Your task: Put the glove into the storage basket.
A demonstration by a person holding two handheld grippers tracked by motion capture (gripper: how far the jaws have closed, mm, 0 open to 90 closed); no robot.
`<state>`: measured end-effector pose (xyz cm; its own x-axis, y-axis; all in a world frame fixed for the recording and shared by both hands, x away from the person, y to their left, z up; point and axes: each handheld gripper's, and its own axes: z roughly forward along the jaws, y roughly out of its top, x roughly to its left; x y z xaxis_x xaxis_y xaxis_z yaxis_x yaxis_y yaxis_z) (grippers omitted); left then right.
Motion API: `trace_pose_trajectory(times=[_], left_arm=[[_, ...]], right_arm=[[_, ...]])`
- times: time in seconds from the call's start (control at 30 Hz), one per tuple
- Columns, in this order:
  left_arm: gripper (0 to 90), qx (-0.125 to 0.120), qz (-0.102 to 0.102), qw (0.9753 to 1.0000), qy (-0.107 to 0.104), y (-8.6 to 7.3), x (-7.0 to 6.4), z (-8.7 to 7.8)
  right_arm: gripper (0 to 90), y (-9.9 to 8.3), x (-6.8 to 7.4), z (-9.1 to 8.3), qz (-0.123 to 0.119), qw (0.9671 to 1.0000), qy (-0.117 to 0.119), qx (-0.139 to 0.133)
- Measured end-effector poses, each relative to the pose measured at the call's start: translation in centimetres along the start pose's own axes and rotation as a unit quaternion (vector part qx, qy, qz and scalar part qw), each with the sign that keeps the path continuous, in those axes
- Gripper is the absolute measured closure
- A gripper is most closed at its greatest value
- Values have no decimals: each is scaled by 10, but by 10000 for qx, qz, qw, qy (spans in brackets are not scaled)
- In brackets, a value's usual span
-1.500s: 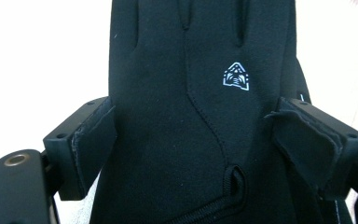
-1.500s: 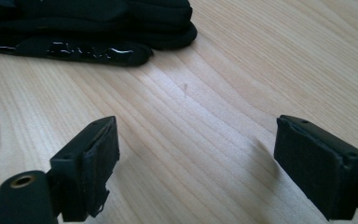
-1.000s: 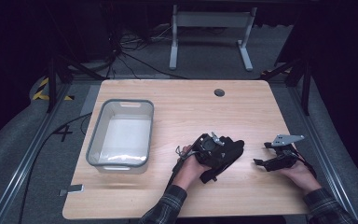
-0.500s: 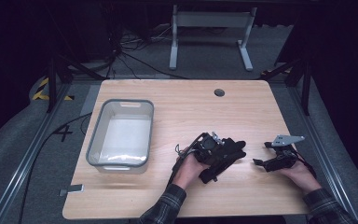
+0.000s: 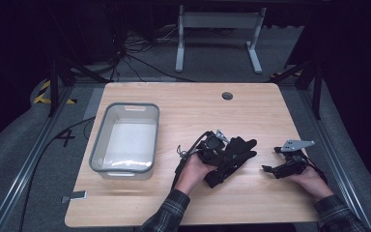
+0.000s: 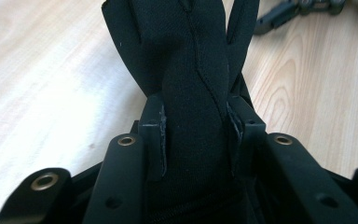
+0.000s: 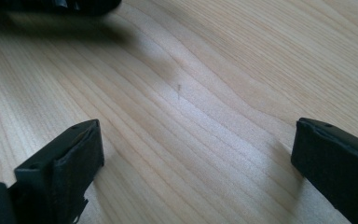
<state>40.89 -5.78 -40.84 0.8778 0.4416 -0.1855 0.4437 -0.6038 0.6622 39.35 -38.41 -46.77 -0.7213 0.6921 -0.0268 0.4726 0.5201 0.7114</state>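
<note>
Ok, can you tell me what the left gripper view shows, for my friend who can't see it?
The left gripper is clamped shut on a black cloth that sticks up between its two black jaws. Under it lies a light wooden table, and part of the other gripper shows at the top right edge.

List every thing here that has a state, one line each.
Left hand-held gripper: shut on the black glove.
Black glove: clamped, lying on the table.
Right hand-held gripper: open, holding nothing, low over the table.
Clear bin: upright, looks empty.
</note>
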Motion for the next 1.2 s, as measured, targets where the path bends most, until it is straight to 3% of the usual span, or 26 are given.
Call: trace_pose_trajectory(times=[0.57,0.93,1.2], left_arm=[[645,-168,-225,9984,490,8,23,-72],[644,-371,-498,9936,942,-6,48,-127],[644,-448,-695,9894,1194,-21,62,-153]], right_arm=[[25,0,0,0,-4,10000,3,6],[25,0,0,0,-3,10000,2,6],[24,0,0,0,1,10000,-1,5]])
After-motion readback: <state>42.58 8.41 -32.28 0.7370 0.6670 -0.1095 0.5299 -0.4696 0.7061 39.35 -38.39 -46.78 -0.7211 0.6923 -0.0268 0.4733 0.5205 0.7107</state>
